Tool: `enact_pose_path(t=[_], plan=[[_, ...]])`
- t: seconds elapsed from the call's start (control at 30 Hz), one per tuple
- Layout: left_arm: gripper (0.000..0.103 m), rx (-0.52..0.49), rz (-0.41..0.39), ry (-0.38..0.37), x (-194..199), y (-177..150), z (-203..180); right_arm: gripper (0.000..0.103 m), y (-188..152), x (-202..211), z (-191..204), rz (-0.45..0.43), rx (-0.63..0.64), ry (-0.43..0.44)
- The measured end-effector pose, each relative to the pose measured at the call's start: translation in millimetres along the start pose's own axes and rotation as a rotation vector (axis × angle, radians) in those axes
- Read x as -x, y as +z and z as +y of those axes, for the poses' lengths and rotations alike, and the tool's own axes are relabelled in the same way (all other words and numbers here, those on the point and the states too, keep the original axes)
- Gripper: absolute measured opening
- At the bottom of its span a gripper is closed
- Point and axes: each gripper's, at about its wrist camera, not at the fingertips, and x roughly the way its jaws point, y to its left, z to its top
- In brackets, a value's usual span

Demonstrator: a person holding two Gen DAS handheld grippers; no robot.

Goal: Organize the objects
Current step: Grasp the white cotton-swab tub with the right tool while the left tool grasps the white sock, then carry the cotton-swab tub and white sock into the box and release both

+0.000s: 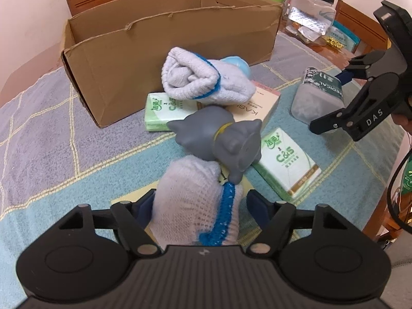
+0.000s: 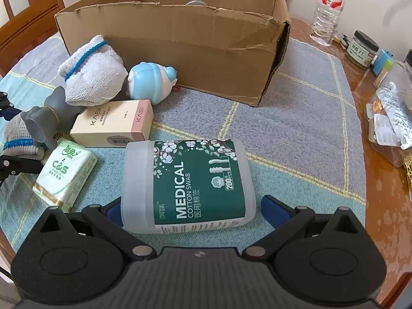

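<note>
Between the left tongs point(image 1: 199, 204) sits a rolled white knit glove with blue trim point(image 1: 193, 200) — pads seemingly gripping it; right tongs point(image 2: 189, 207) straddle a lying plastic cotton-swab tub point(image 2: 188, 185) — open.

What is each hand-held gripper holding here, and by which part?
Left hand-held gripper: the rolled white glove, across its cuff end. Right hand-held gripper: straddles the cotton swab box; grip cannot be told.

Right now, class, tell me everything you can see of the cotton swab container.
The cotton swab container is a frosted, translucent plastic tub with rounded corners. A dark green label with white cotton flowers reads "MEDICAL COTTON SWAB". It lies on its side on the checked cloth, before the cardboard box, between the right claw pads.
</note>
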Motion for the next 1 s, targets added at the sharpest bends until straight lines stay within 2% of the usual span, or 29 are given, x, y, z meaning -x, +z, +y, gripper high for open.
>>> enact_pose_path(t=[0.1, 0.23, 0.33, 0.4, 0.53, 0.77, 1.0], plan=[[0.068, 0.01, 0.003, 0.006, 1, 1, 1, 0.103, 4, -1, 1, 0.019, 0.008, 0.002], [0.065, 0.023, 0.006, 0.002, 3, -1, 4, 0.103, 8, -2, 4, 0.031, 0.013, 0.005], [0.064, 0.028, 0.009, 0.01, 4, -4, 4, 0.102, 10, -2, 8, 0.032, 0.035, 0.003], [0.063, 0.039, 0.012, 0.012, 6, -6, 5, 0.095, 12, 0, 11, 0.032, 0.049, 0.006], [0.062, 0.066, 0.022, 0.03, 12, -10, 12, 0.089, 14, 4, 15, 0.032, 0.062, -0.002], [0.061, 0.132, 0.031, 0.052, 24, -11, 25, 0.087, 21, 11, 13, 0.035, 0.039, 0.001], [0.061, 0.168, 0.023, 0.051, 46, 5, 32, 0.087, 32, 26, 8, 0.036, 0.041, 0.009]])
